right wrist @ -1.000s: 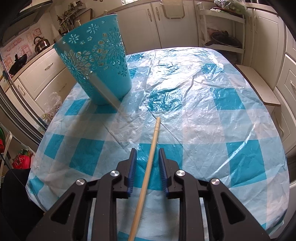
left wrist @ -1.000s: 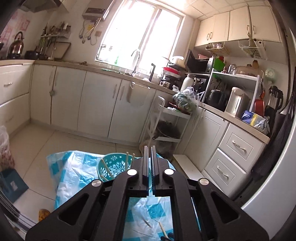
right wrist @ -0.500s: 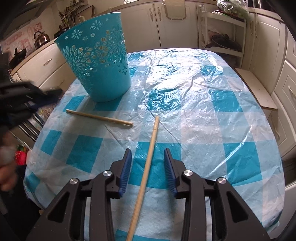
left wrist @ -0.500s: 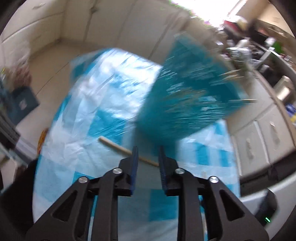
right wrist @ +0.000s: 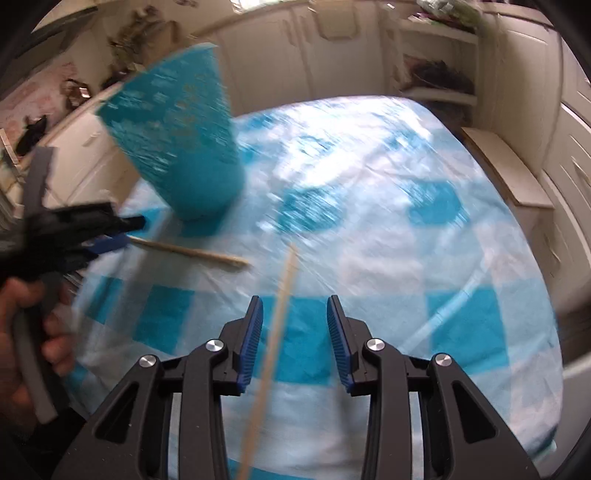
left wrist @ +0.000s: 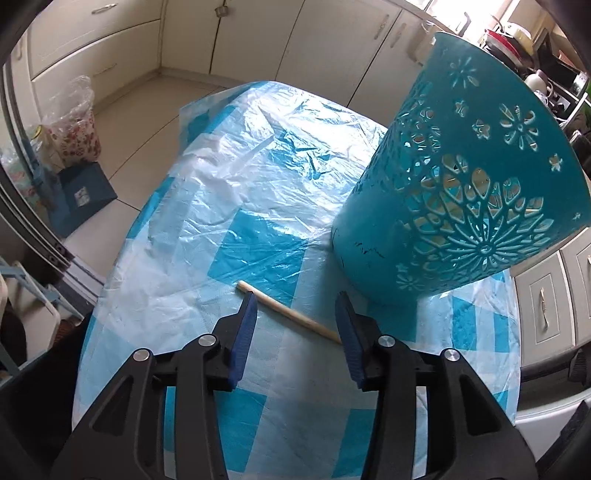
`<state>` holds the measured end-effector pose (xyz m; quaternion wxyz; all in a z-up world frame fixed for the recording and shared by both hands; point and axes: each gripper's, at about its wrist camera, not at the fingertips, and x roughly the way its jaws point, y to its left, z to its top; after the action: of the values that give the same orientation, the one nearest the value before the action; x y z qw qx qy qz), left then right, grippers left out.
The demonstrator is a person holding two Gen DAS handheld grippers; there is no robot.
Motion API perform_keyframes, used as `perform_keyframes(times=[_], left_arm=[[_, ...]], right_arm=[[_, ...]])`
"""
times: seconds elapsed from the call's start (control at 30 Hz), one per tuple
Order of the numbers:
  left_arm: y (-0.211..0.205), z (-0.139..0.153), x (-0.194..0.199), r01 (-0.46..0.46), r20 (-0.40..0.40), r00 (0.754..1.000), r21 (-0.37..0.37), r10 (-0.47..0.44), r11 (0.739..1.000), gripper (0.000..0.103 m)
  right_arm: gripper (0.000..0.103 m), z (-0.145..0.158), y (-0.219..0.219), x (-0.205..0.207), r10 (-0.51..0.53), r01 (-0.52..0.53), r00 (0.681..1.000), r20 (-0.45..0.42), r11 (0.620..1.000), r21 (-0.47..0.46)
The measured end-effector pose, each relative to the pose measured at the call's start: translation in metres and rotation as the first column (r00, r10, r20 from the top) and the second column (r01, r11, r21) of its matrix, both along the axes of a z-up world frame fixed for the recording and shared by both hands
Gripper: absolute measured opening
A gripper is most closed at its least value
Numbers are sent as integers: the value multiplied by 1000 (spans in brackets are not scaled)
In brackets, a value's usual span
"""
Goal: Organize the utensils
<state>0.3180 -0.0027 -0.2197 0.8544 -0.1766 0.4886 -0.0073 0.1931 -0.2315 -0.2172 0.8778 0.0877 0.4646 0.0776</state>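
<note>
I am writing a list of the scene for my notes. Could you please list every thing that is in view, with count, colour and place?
basket: one, teal, cut-out flowers, upright on the table.
chopsticks: two, pale wood, lying on the cloth; one near the basket, one nearer the right gripper.
tablecloth: one, blue-white check, under clear plastic.
cabinets: cream, behind.
left gripper: black, blue pads, jaws opening around a chopstick.
right gripper: same, open over the other.

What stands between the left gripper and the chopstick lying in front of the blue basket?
Nothing visible does. The chopstick lies bare on the checked tablecloth, crossing between the opening jaws of the left gripper. The pads do not press on it. The blue basket stands behind it.
</note>
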Motion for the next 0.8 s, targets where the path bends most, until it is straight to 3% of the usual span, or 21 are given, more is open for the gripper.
perform_keyframes(times=[0.13,0.3,0.43,0.5,0.6,0.7,0.8], left_arm=[[1,-2,-2,17,-12,1000,-15,-17,1000,43],[3,-5,0,44,-22,999,-14,-44,999,44],[2,-6,7,67,-22,998,5,-67,998,45],[0,-6,8,79,-21,997,24,-79,997,47],[-5,-6,8,100,-16,995,49,-100,994,48],[-10,-5,8,129,-11,992,90,-128,988,48],[-15,-5,10,151,-16,988,133,-151,980,48]], right_arm=[[36,3,31,33,143,-141,989,32,988,-61],[36,-26,40,75,259,-257,959,-118,966,31],[37,-23,47,66,345,-328,925,-159,937,124],[37,-24,58,50,424,-388,889,-173,898,210],[38,-23,68,32,467,-410,868,-168,865,288],[41,-15,60,21,430,-368,891,-144,872,323],[42,4,36,8,287,-265,953,-94,944,196]])
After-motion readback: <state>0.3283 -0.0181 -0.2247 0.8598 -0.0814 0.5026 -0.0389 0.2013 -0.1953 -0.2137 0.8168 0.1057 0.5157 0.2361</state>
